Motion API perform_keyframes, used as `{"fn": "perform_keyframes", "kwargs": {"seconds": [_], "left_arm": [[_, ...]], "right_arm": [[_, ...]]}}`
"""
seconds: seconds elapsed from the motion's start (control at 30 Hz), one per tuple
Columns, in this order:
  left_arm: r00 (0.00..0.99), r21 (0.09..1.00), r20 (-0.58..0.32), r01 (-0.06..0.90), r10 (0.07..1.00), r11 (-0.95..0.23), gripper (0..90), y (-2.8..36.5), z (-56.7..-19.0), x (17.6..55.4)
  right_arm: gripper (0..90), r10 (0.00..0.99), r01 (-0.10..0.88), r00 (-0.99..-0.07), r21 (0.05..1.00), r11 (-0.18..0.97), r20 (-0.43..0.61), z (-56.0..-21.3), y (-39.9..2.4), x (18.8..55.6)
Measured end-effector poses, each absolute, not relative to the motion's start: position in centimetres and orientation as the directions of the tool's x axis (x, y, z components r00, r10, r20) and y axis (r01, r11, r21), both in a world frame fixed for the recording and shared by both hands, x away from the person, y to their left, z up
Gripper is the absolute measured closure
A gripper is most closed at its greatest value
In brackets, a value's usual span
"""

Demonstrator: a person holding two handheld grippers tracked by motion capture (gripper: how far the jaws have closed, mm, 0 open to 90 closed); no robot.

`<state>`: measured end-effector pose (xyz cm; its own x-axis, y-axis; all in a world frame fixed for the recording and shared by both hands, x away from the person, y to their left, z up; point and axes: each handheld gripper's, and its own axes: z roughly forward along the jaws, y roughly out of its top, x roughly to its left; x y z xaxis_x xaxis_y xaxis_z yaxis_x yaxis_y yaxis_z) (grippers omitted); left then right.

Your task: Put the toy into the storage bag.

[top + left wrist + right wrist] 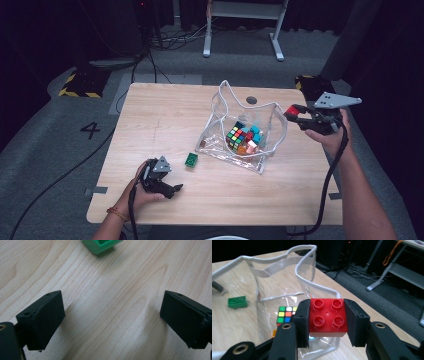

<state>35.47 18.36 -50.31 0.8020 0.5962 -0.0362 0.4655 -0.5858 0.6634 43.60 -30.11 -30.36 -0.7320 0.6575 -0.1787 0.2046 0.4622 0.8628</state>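
My right gripper [295, 115] sits at the right of the high view, raised off the surface, just beside the right rim of the clear bag [272, 125]. Its jaws are clamped on a red brick [327, 315]: in the right gripper view the brick fills the centre of the frame, four studs facing the camera, a black pad pressed flat against each of its two sides. The brick's underside looks pale.

The clear bag stands open on the wooden surface [165, 120], near the centre of the high view, its white-edged mouth wavy and tall. Inside it lie a colour-tiled puzzle cube [236, 136] and several loose bricks, teal, red and orange among them; I cannot count them. In the right gripper view the cube shows through the bag wall, left of and below the red brick.

My left gripper [175, 189] rests low at the lower left of the high view, on or just above the surface; I cannot tell which. Its jaws stand wide apart with bare wood between them in the left gripper view.

A green brick [191, 160] lies on the surface between the left gripper and the bag, touching neither; it shows at the top edge of the left gripper view.
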Motion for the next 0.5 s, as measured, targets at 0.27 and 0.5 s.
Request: {"fn": "perform_keyframes", "kwargs": {"seconds": [0.27,0.5], "left_arm": [[0.802,0.663,-0.036,0.465,0.596,-0.586,5.8,18.4,-50.3,35.5],[0.802,0.665,-0.035,0.464,0.596,-0.586,5.8,18.4,-50.3,35.5]], "right_arm": [[58.9,0.582,0.193,-0.790,0.822,0.536,-0.194,-30.0,-25.5,44.8],[58.9,0.513,0.177,-0.831,0.771,0.612,-0.217,-30.5,-22.0,46.1]]}}
